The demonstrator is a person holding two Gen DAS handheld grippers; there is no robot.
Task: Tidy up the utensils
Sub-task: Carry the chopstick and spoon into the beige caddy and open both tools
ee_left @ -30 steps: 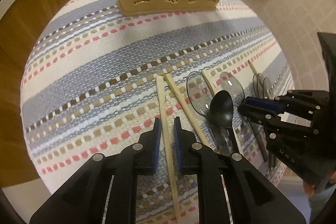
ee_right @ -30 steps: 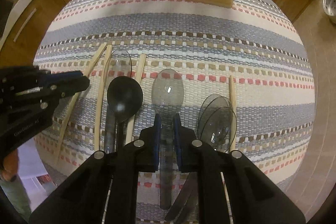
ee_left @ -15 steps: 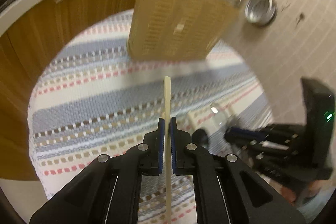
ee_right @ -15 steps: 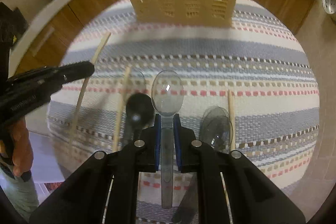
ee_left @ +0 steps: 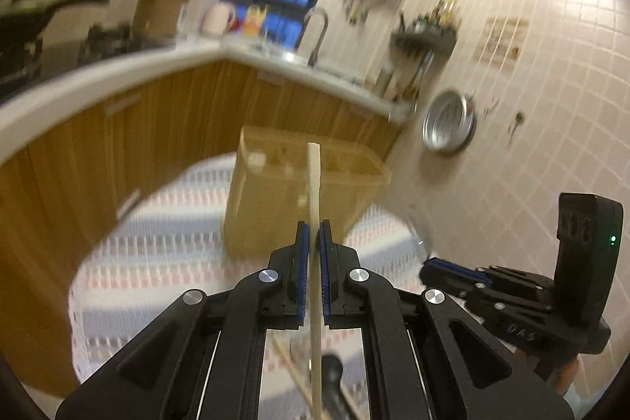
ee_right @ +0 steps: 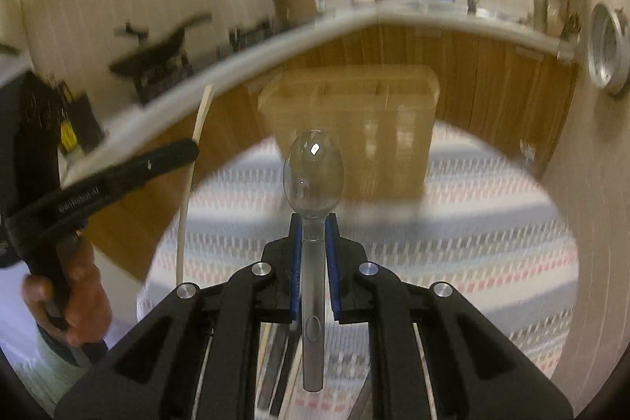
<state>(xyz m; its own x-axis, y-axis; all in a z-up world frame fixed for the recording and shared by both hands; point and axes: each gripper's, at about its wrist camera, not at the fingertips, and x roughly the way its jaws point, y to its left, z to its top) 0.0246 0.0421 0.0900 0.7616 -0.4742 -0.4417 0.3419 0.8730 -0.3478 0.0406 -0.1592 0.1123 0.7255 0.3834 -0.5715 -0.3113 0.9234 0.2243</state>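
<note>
My left gripper [ee_left: 314,229] is shut on a pale wooden chopstick [ee_left: 314,184] that points up and forward, lifted above the striped mat [ee_left: 157,262]. My right gripper [ee_right: 314,223] is shut on the handle of a clear plastic spoon [ee_right: 314,176], bowl forward, also lifted. A beige slotted utensil holder [ee_left: 275,207] with compartments stands on the mat ahead of both grippers; it also shows in the right wrist view [ee_right: 354,132]. In the right wrist view the left gripper [ee_right: 169,154] with its chopstick [ee_right: 197,144] is at the left. The right gripper [ee_left: 441,266] shows in the left wrist view.
More chopsticks and a dark spoon [ee_left: 334,376] lie on the mat below the left gripper. Wooden cabinets [ee_left: 138,128] with a white counter stand behind the mat. A tiled wall [ee_left: 531,85] with a hanging metal pan [ee_left: 449,123] is at the right.
Both grippers have lifted off the mat and tilted up, the left with the chopstick, the right with the clear spoon. The utensil holder's open top has come into view.
</note>
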